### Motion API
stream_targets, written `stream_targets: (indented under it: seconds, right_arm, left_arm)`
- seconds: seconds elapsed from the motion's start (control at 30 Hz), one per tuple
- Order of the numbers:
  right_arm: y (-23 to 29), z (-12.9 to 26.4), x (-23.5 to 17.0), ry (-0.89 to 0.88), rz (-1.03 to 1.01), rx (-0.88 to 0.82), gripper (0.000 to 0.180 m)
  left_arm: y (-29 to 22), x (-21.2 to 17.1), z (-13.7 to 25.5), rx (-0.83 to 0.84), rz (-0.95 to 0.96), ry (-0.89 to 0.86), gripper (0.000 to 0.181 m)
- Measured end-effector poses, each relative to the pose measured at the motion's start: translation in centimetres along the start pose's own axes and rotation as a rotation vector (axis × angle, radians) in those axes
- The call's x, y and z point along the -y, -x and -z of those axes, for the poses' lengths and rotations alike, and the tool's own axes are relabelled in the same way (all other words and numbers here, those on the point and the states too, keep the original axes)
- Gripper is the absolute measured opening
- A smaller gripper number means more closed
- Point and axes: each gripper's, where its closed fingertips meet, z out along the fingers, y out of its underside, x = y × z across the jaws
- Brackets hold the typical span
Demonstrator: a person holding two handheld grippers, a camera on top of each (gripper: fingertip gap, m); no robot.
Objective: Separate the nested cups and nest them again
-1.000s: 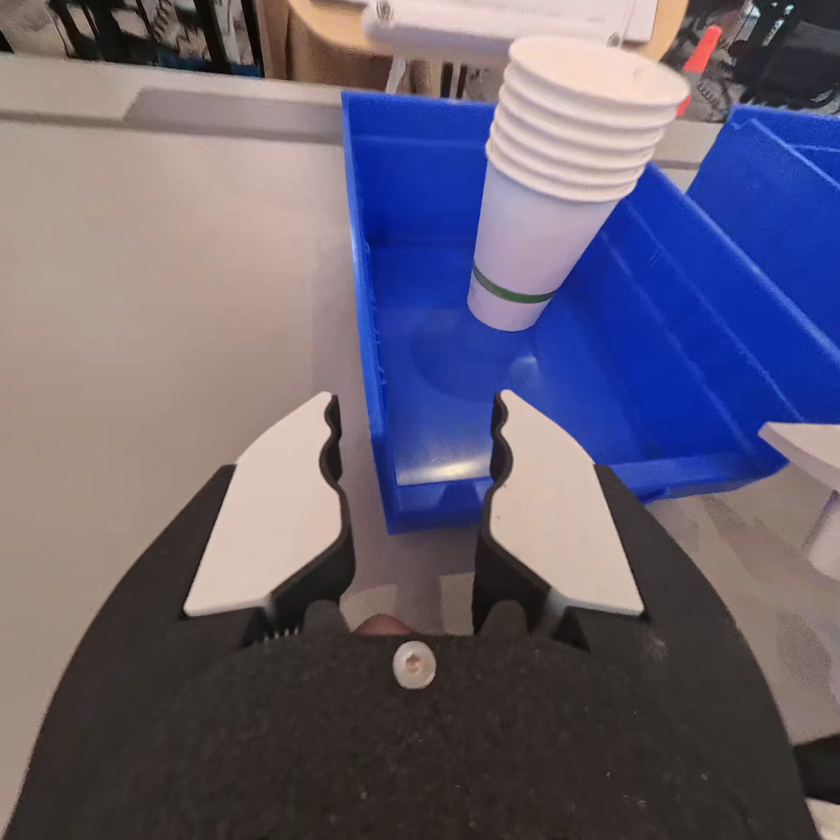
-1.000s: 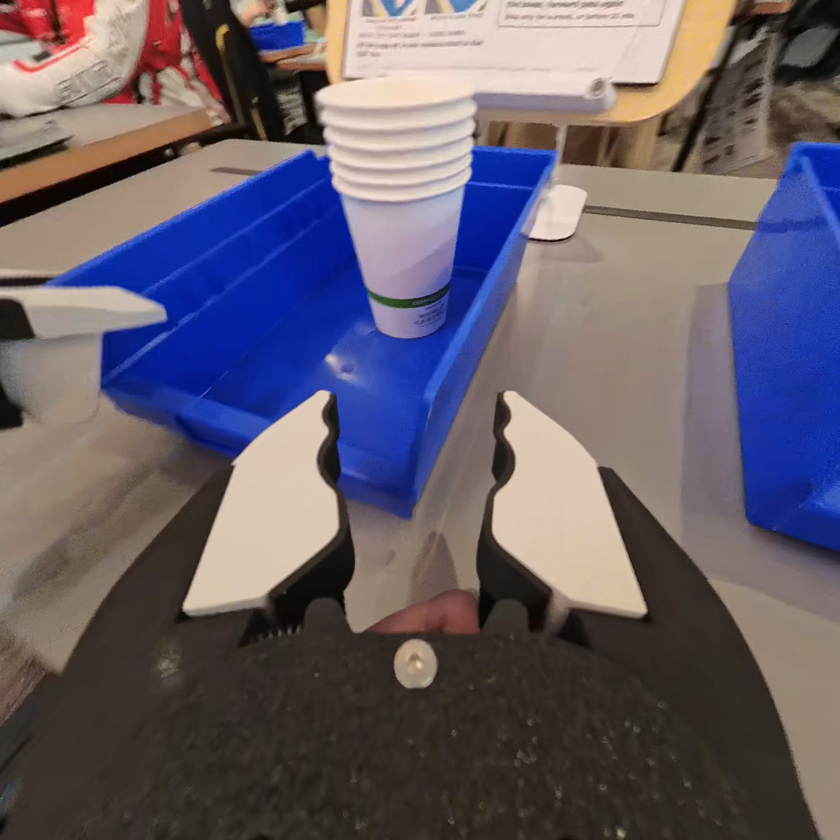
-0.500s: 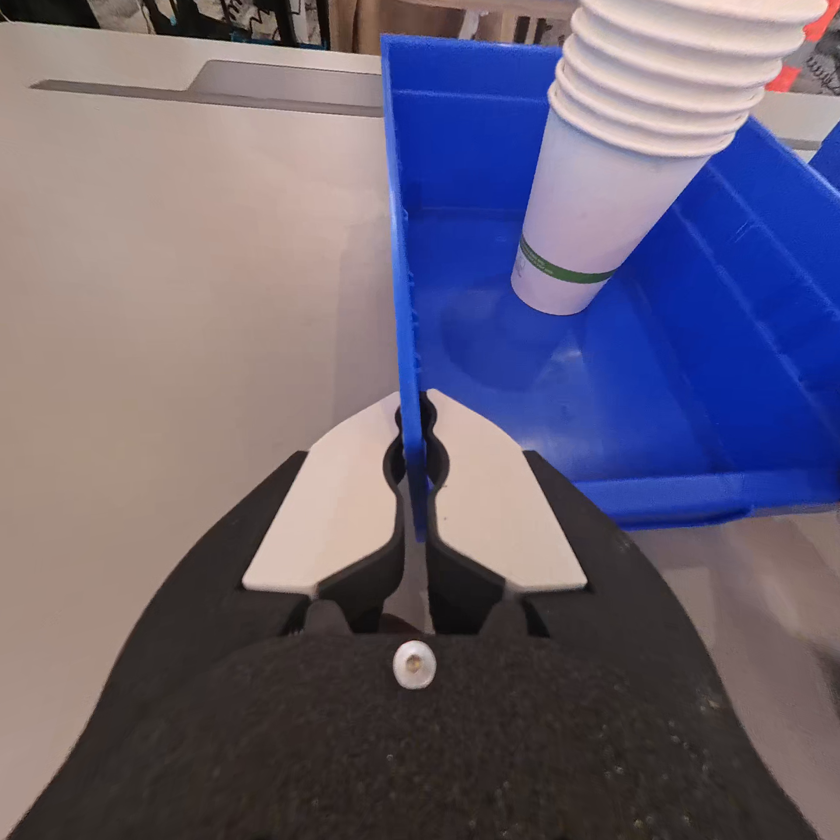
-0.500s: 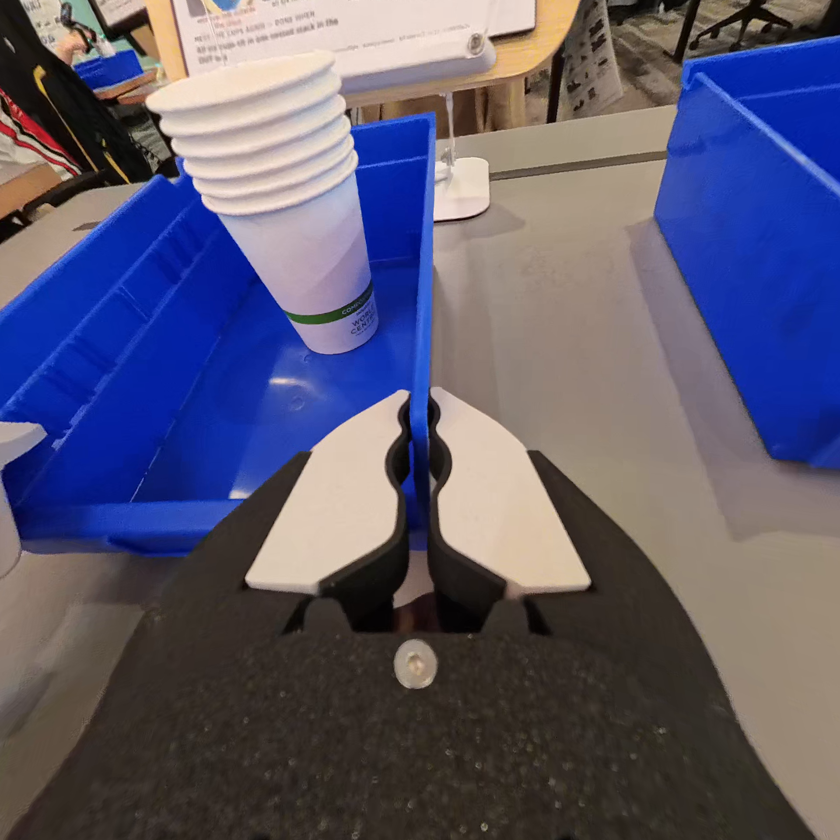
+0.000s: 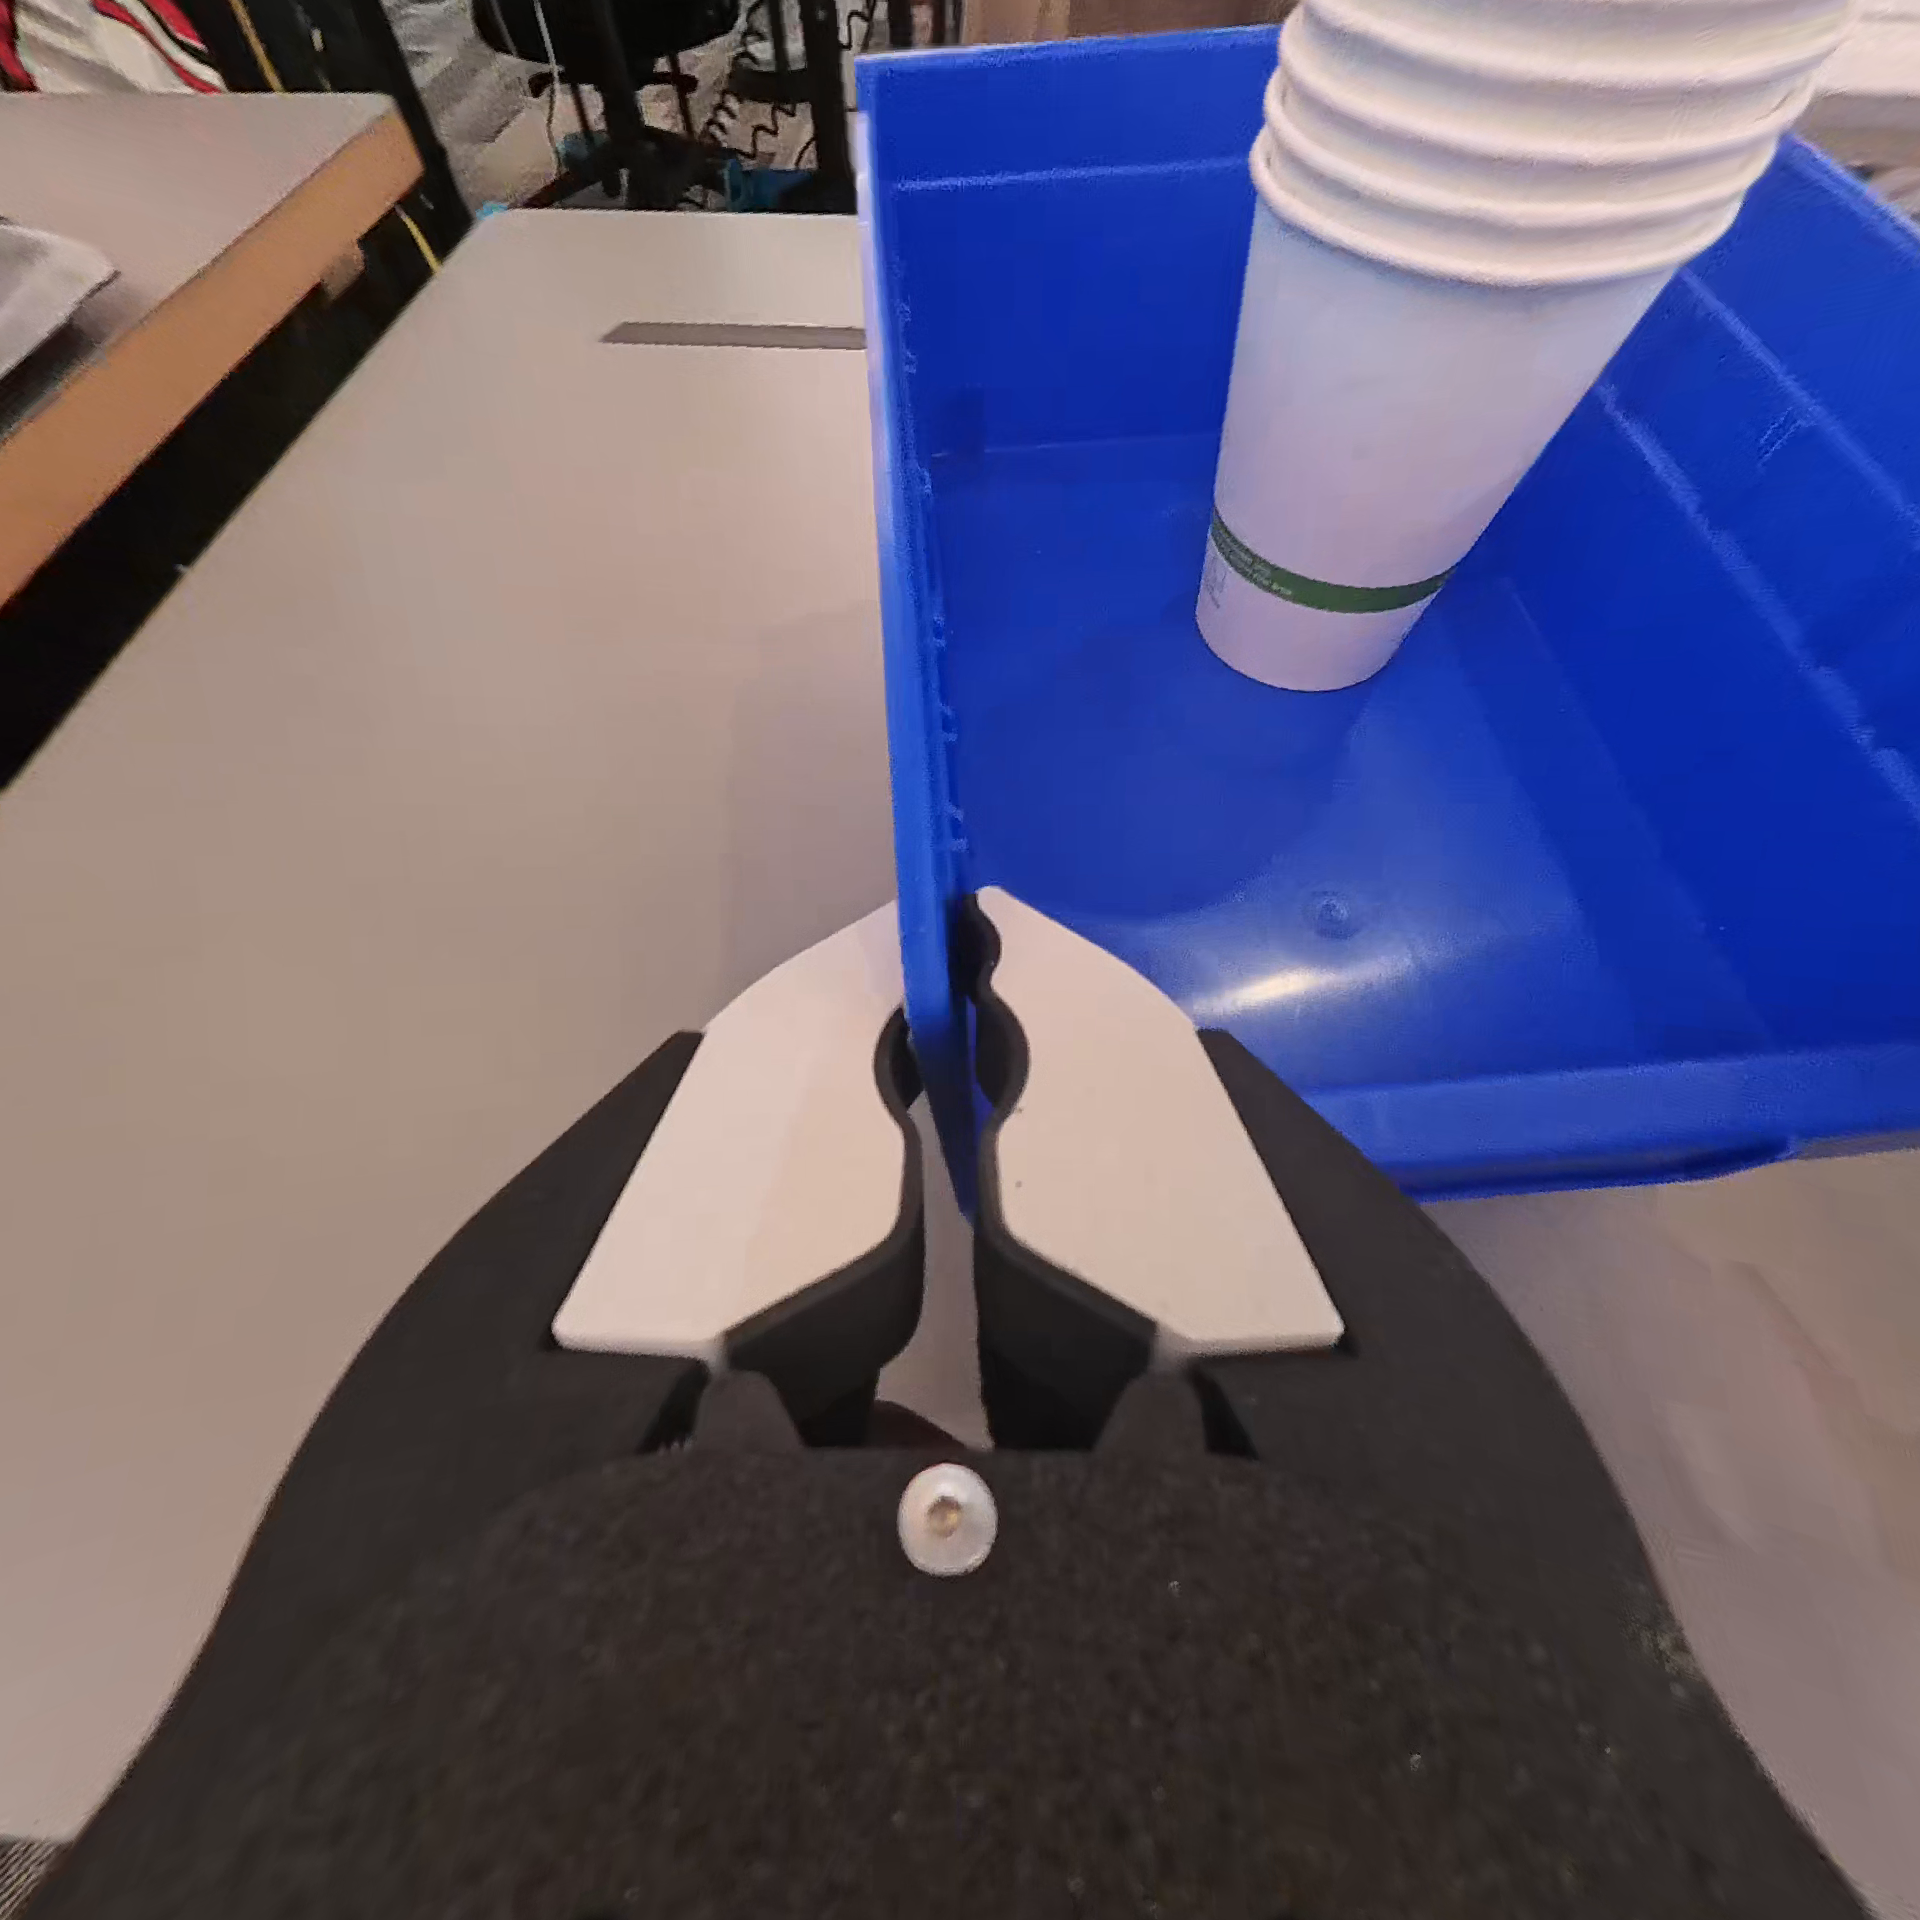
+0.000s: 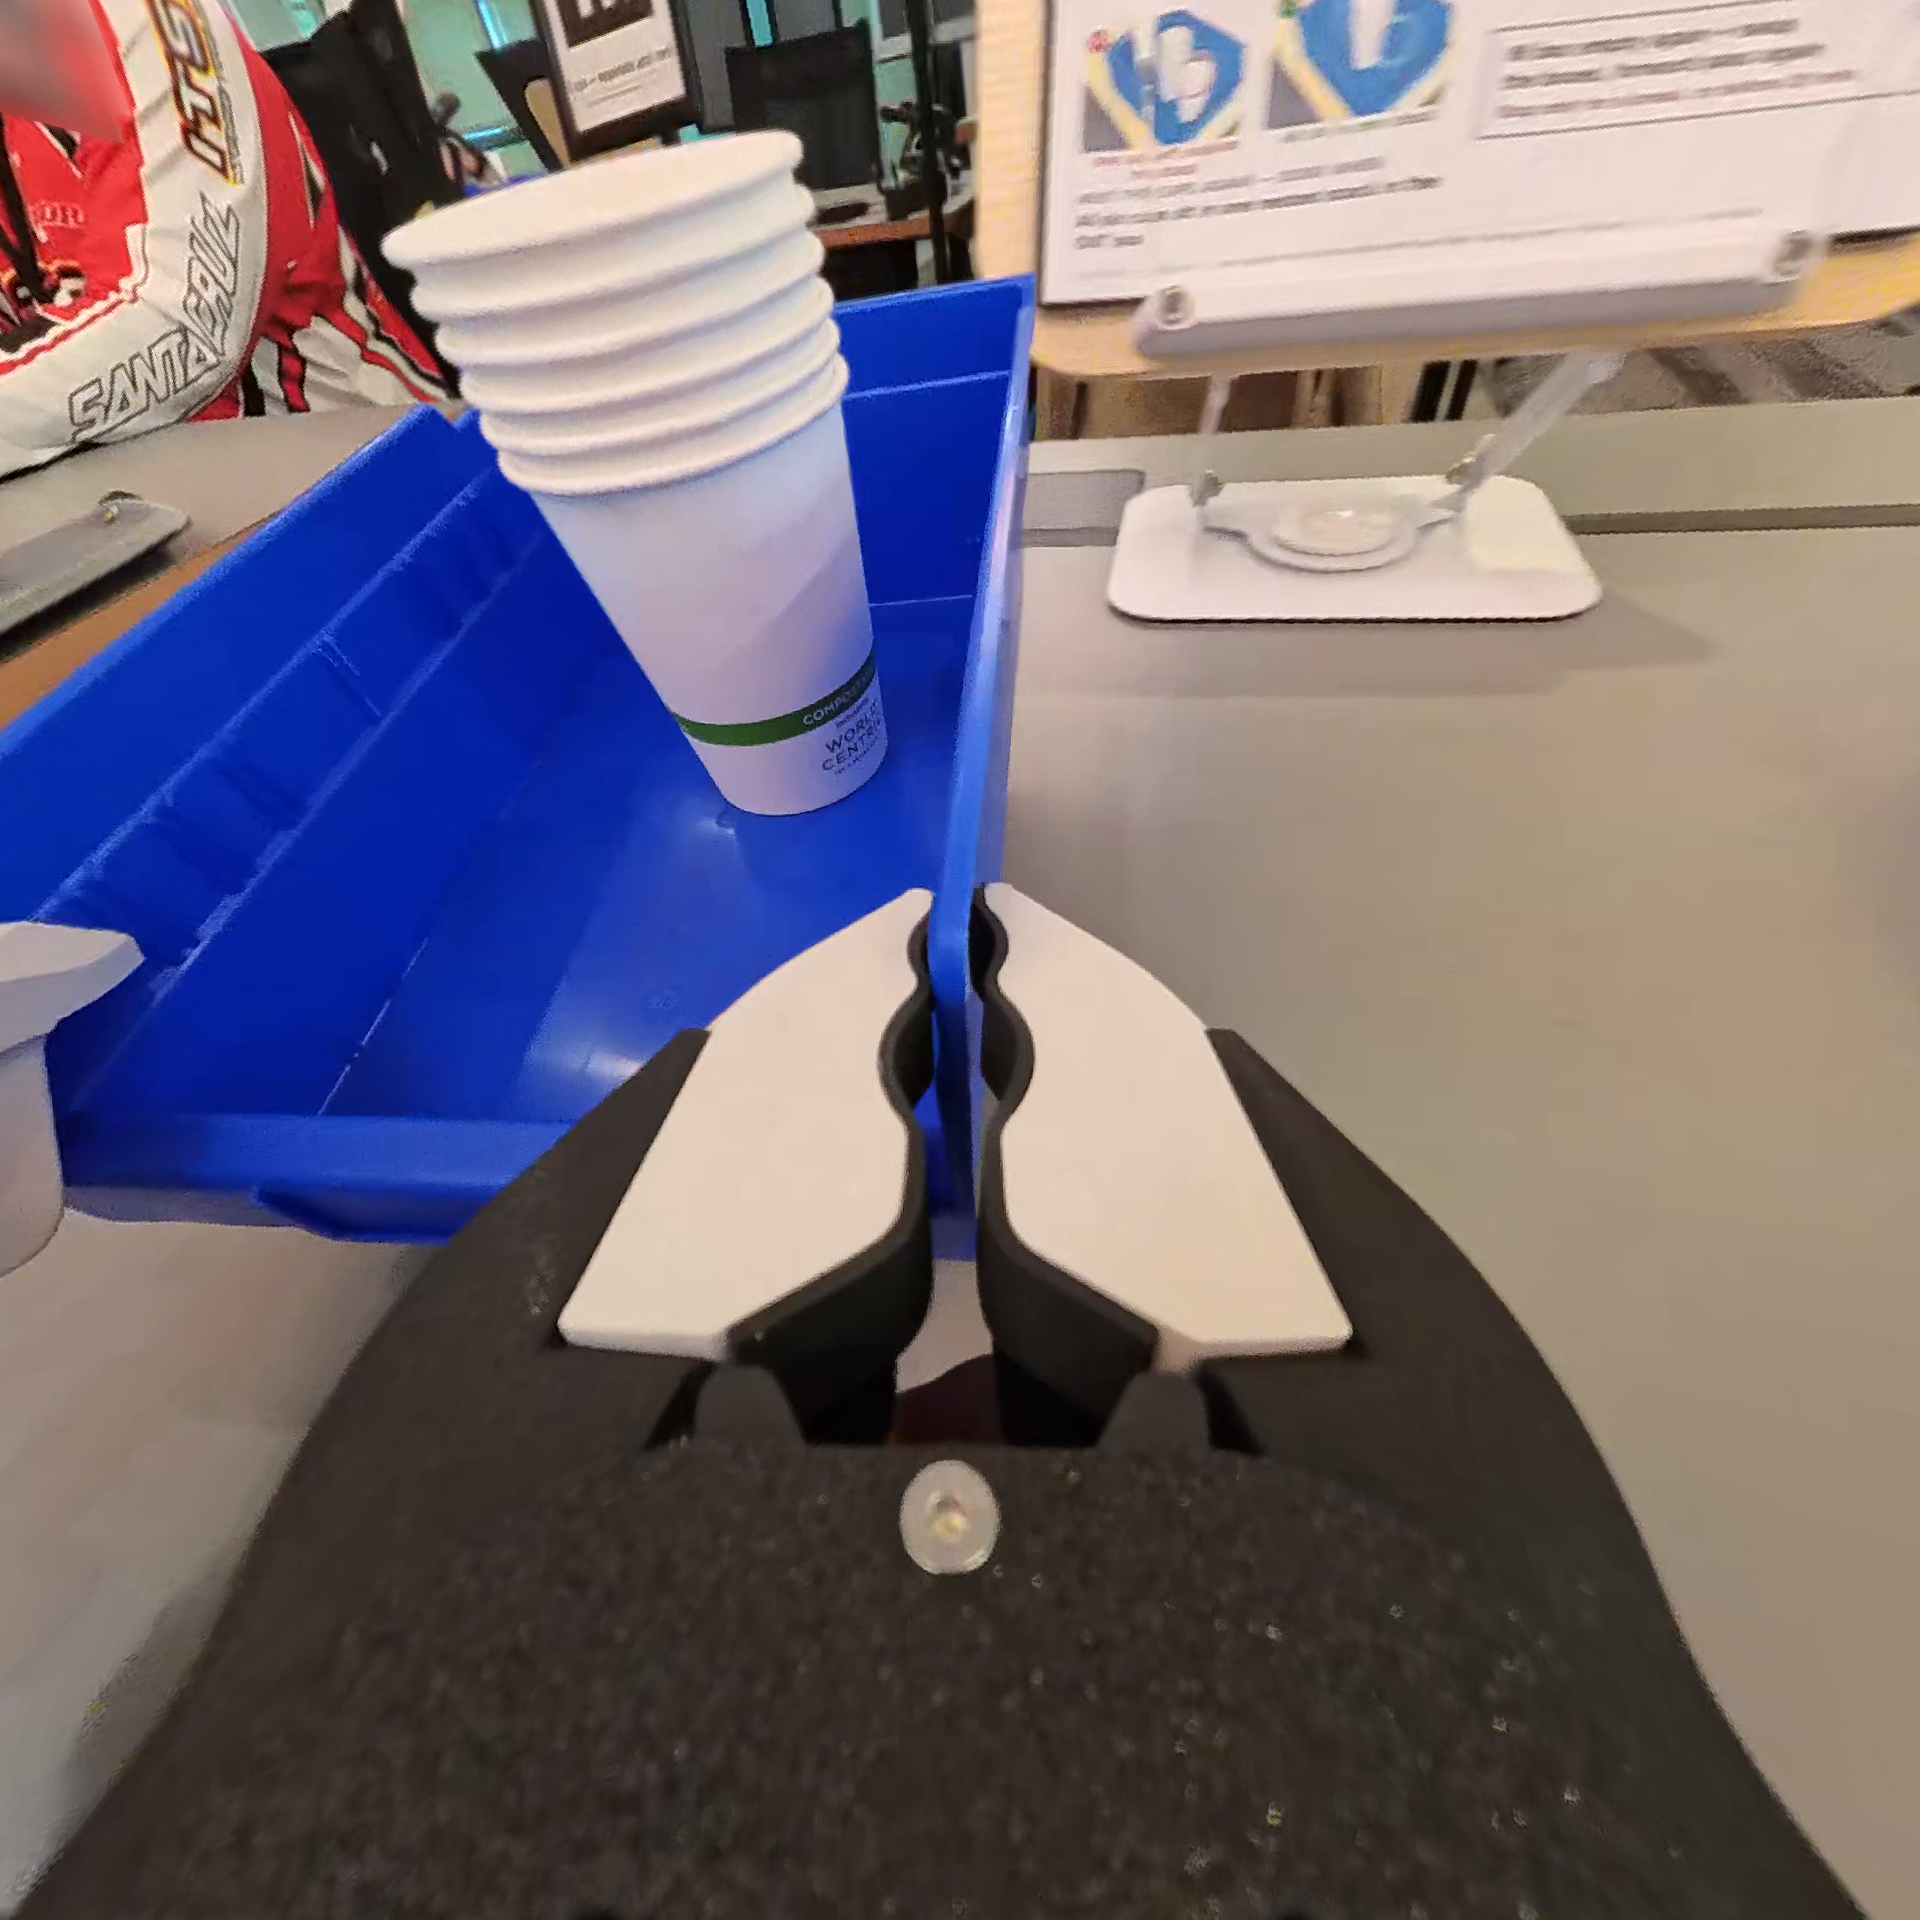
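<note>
Both grippers — left gripper (image 5: pixel 940 997) and right gripper (image 6: pixel 951 971) — have gone from spread jaws to pinching opposite walls of the blue bin (image 6: pixel 312 831) on the bench (image 6: pixel 1455 935), so the cup stack (image 6: pixel 675 468) remains nested, untouched.

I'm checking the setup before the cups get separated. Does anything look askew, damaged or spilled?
Nothing looks damaged or spilled. The nested stack of white paper cups stands in the blue plastic bin. The only oddity: the left hand-held gripper and right hand-held gripper clamp opposite bin walls, not cups.
</note>
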Motion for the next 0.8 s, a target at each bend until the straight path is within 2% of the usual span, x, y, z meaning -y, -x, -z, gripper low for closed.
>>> stream_targets:
  seconds: [0.2,0.33,0.5,0.53,0.57,0.6,0.67,0.8]
  right_arm:
    - [4.3,-3.1,-1.6,0.066,0.012,0.005,0.004]
    - [4.8,-3.8,-3.2,0.087,0.021,0.008,0.004]
    - [5.1,-3.6,-3.2,0.063,0.04,0.075,0.009]
    - [4.9,-3.3,-2.8,0.046,0.041,0.088,0.023]
    - [4.7,-2.8,-2.2,0.022,0.052,0.105,0.036]
    - [4.7,-2.1,-1.7,-0.005,0.071,0.135,0.04]
    - [4.5,0.0,-0.7,-0.047,0.122,0.198,0.043]
    - [3.0,5.1,0.5,-0.108,0.213,0.366,0.038]
  left_arm:
    - [5.3,-0.8,-1.9,0.024,0.02,0.052,0.003]
    - [6.2,-1.9,-2.8,0.01,0.017,0.057,0.003]
    - [6.6,-1.7,-3.0,0.018,0.027,0.033,0.007]
    - [7.0,-1.6,-2.8,0.044,0.029,0.025,0.026]
    - [7.4,-1.7,-2.5,0.073,0.037,0.023,0.038]
    - [7.9,-1.7,-2.0,0.096,0.059,0.016,0.044]
    - [8.6,-1.4,-0.3,0.117,0.122,-0.021,0.05]
    - [8.1,-0.9,4.0,0.14,0.186,-0.098,0.054]
